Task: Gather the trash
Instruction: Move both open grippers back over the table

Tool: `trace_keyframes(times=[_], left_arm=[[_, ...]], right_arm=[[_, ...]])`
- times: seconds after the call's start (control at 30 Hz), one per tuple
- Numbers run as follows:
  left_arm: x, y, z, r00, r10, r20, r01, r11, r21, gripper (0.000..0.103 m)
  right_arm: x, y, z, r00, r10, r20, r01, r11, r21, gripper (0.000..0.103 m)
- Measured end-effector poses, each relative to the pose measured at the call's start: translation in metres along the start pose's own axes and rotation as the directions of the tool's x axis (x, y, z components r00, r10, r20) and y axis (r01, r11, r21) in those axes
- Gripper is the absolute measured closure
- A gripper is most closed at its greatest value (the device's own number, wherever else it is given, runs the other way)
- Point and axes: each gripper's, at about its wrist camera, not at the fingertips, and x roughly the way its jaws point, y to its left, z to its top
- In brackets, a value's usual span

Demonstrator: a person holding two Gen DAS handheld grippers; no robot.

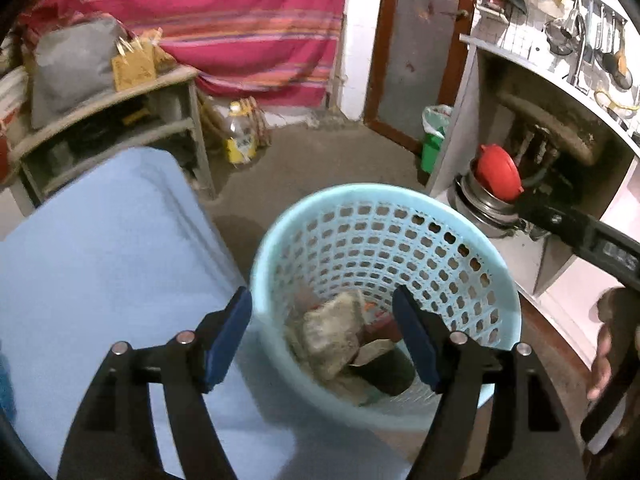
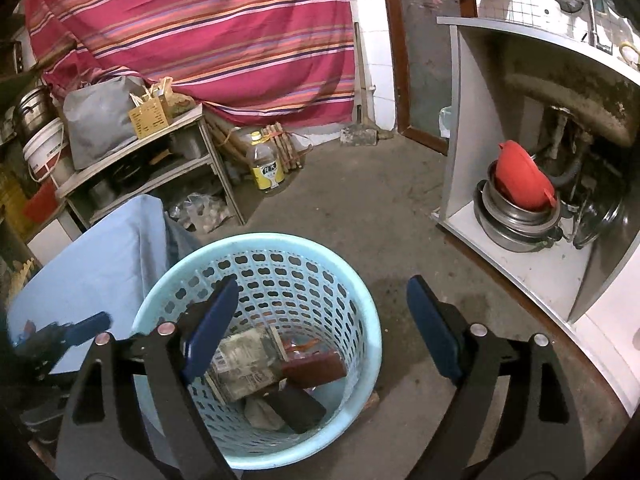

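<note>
A pale blue perforated basket (image 2: 280,264); at eleven o'clock, pink-striped cloth (image 2: 208,36); at two, a red bowl (image 2: 520,176).

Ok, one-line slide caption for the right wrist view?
Open right gripper above light blue basket holding collected trash.

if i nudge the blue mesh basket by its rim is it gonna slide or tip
The blue basket probably slides easily: thin perforated plastic on a bare concrete floor, so likely light. Tipping seems possible, since it is tall and narrows toward the base. The few packets at the bottom add little ballast. The rim would likely flex somewhat.
</note>
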Motion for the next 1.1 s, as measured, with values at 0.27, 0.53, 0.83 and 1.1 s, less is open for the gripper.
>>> trace_keyframes(times=[0.27,0.53,0.83,1.1], left_arm=[[-0.085,0.049,-0.028,0.978,0.163,0.129,-0.158,0.986,-0.048,0.012],[-0.167,0.124,-0.092,0.914,0.372,0.163,-0.346,0.923,-0.168,0.01],[-0.218,0.201,-0.2,0.862,0.506,0.021,-0.48,0.83,-0.284,0.01],[-0.219,0.241,-0.248,0.839,0.536,-0.093,-0.527,0.759,-0.383,0.01]], right_arm=[[-0.005,0.046,-0.007,0.999,0.039,0.031,-0.037,0.998,-0.055,0.004],[-0.024,0.125,-0.03,0.985,0.166,0.056,-0.157,0.978,-0.136,0.004],[-0.034,0.203,-0.064,0.989,0.094,0.11,-0.061,0.961,-0.271,0.004],[-0.023,0.231,-0.074,0.991,0.082,0.101,-0.05,0.956,-0.289,0.004]])
